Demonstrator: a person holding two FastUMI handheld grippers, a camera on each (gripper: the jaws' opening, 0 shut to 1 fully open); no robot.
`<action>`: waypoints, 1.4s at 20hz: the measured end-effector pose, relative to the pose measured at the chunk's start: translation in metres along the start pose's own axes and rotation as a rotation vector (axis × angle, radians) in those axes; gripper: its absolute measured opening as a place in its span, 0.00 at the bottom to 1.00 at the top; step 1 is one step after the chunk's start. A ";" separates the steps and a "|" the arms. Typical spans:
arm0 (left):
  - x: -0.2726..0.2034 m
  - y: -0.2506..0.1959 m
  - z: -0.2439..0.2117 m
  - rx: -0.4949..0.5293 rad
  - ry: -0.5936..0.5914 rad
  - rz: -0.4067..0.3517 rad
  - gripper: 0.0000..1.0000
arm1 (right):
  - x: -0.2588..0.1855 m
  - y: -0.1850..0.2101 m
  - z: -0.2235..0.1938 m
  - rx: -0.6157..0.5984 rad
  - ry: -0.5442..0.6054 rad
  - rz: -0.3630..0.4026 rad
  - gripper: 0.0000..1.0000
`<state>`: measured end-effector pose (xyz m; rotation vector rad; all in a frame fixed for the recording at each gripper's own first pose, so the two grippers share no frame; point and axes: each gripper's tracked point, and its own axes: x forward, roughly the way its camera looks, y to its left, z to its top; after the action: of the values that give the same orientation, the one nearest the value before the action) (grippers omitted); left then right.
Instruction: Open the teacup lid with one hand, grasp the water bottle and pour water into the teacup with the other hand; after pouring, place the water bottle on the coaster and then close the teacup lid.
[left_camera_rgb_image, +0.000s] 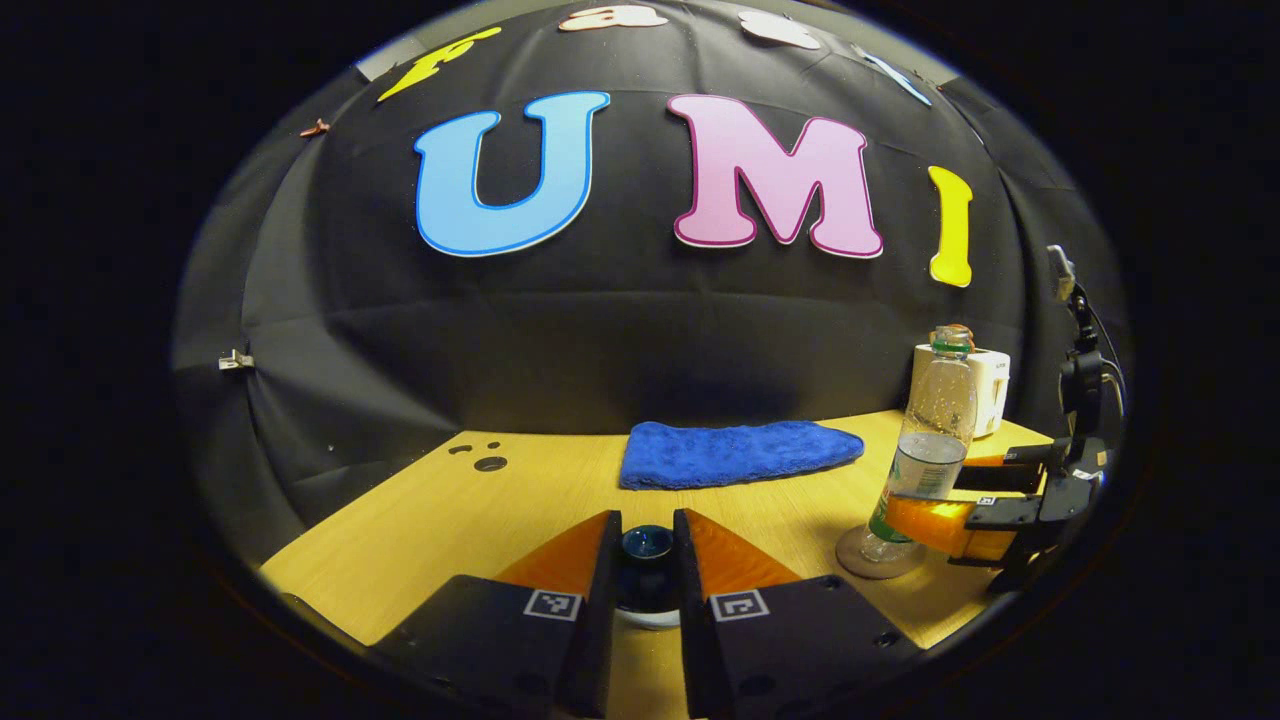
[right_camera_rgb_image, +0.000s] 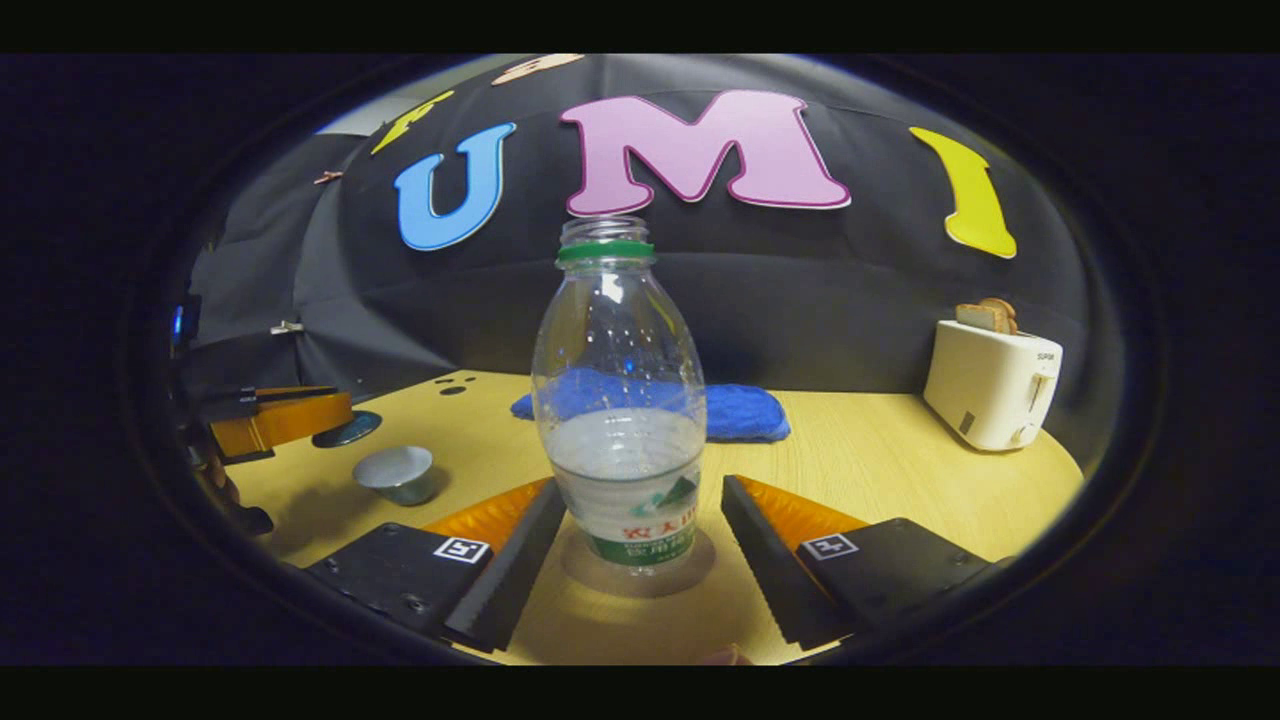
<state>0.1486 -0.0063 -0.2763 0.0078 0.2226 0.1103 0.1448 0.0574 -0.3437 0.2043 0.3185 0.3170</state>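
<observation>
Left claw: my narrow fingers clamp the teacup lid, bottom centre.
Right claw: wide, flanking the upright water bottle on its coaster, not touching.
Teacup: uncovered, lower left in right gripper view, below my raised lid; left claw nearer.

Blue towel lies flat on the wooden table, straight ahead of the left tongs, near the back wall. White toaster with bread slices in its slots stands far right of the right tongs. Small round holes in tabletop, ahead-left of the left tongs.
</observation>
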 end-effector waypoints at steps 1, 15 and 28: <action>0.003 -0.002 -0.003 -0.003 0.003 -0.002 0.36 | -0.004 -0.001 -0.004 -0.005 0.008 0.001 0.97; 0.027 -0.006 -0.049 -0.016 0.095 0.000 0.32 | -0.072 -0.014 0.004 0.030 0.024 -0.020 0.97; -0.022 -0.020 0.035 0.021 0.021 -0.077 0.37 | -0.118 -0.009 0.093 0.024 -0.027 -0.074 0.97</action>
<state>0.1375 -0.0283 -0.2375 0.0192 0.2446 0.0310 0.0726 -0.0045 -0.2272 0.2193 0.3026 0.2376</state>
